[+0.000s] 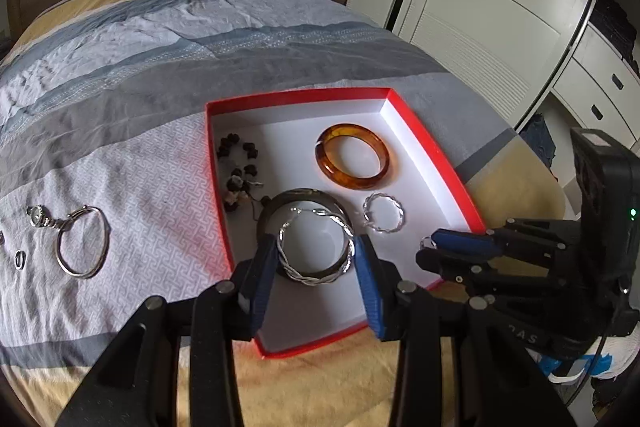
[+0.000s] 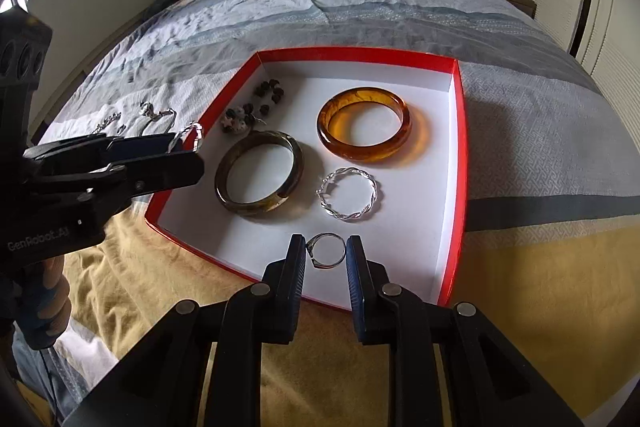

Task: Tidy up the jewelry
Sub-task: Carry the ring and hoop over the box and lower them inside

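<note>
Left gripper point(image 1: 316, 259): your fingers point(image 1: 262, 275) are clamped on a twisted silver hoop point(image 1: 316, 251), one pad on each side; you hold it over the box's near-left part, above the dark bangle.
Right gripper point(image 2: 326, 253): your fingers point(image 2: 294, 267) stand narrowly apart and pinch a small silver ring point(image 2: 327, 250) between the tips, over the near end of the box.
Box point(image 1: 436, 155): red rim, white floor, lying open on the bed point(image 1: 160, 39).
Dark bangle point(image 2: 259, 174): flat on the floor, left of centre.
Amber bangle point(image 2: 364, 123): flat, toward the far right corner.
Second twisted hoop point(image 2: 349, 193): flat, just in front of the amber bangle, beside the dark one.
Bead bracelet point(image 2: 256, 107): dark beads, loose along the far-left wall.
Watch point(image 1: 40, 217) and plain silver bangle point(image 1: 82, 241): on the bedspread, left of the box, outside it.
</note>
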